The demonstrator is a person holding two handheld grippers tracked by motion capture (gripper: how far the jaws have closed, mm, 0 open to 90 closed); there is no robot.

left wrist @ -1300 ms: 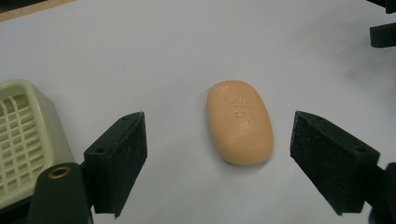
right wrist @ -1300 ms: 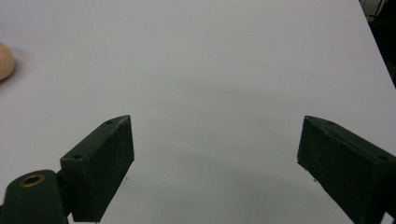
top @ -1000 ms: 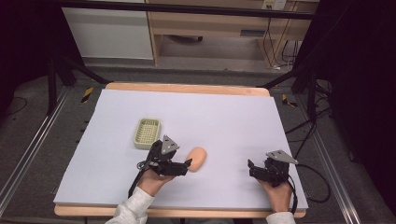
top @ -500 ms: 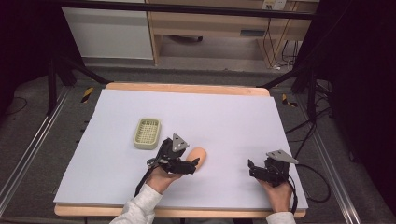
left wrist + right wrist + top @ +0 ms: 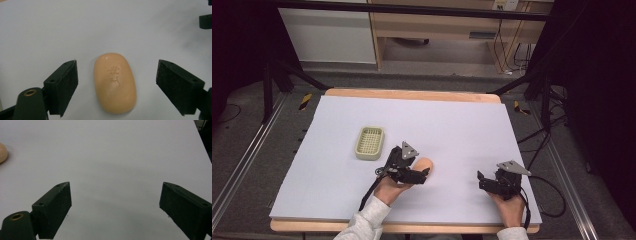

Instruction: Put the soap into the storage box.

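Observation:
A peach oval soap bar [image 5: 425, 163] [image 5: 115, 82] with a stamped mark lies flat on the white sheet. My left gripper [image 5: 420, 170] reaches over it from the left, and its jaws have just been opening. The soap lies between the two black pads [image 5: 65, 85] with a gap on each side, so neither pad touches it. A pale green ribbed soap dish [image 5: 370, 143] sits to the upper left of that hand. My right gripper [image 5: 482, 181] [image 5: 113, 187] rests near the front right, open over bare sheet. The soap's edge [image 5: 2, 152] also peeks in at the left of the right gripper view.
The white sheet [image 5: 462, 125] covers a wooden board [image 5: 412, 94] with dark metal framing around it. Cables trail off the right side [image 5: 547, 190]. The right gripper's jaws [image 5: 206, 21] show at the top right corner of the left gripper view.
My left hand has slid to the right across the sheet, bringing its jaws around the soap bar. The right hand has kept still.

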